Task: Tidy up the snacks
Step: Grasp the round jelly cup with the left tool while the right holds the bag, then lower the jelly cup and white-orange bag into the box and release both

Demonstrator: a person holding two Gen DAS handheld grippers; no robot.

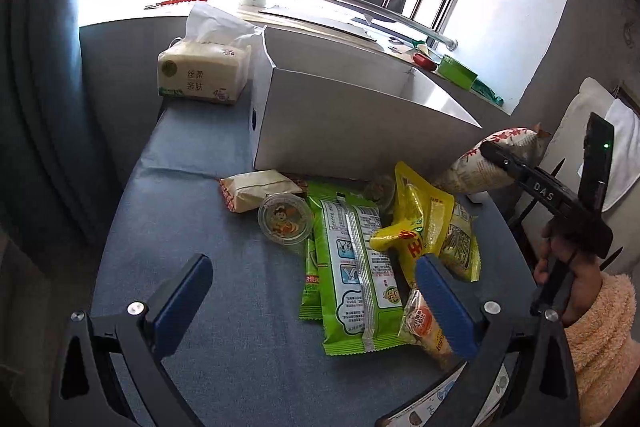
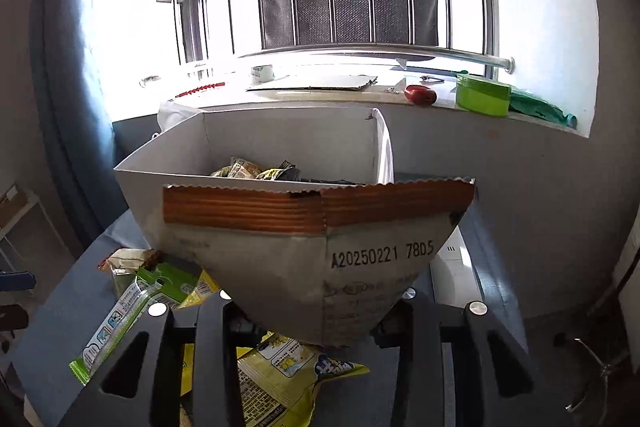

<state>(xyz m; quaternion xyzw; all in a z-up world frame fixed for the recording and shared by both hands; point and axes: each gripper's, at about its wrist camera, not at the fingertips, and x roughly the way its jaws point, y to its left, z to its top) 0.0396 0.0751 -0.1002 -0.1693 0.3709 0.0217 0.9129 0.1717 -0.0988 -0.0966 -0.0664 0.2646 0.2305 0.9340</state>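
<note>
1. Blue-covered table (image 1: 192, 227) beneath a barred window, snack packets heaped beside a white box (image 2: 248, 147)
2. Right gripper (image 2: 316, 311) pinches a white snack bag (image 2: 320, 251), raised off the table; the open box lies straight ahead, just beyond the bag's crimped top edge
3. Left gripper (image 1: 312, 303) hangs spread wide, a green packet (image 1: 352, 267) lying lengthwise between its fingers

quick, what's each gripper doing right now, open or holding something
Left hand-held gripper: open, empty, above the snacks.
Right hand-held gripper: shut on a white snack bag.
</note>
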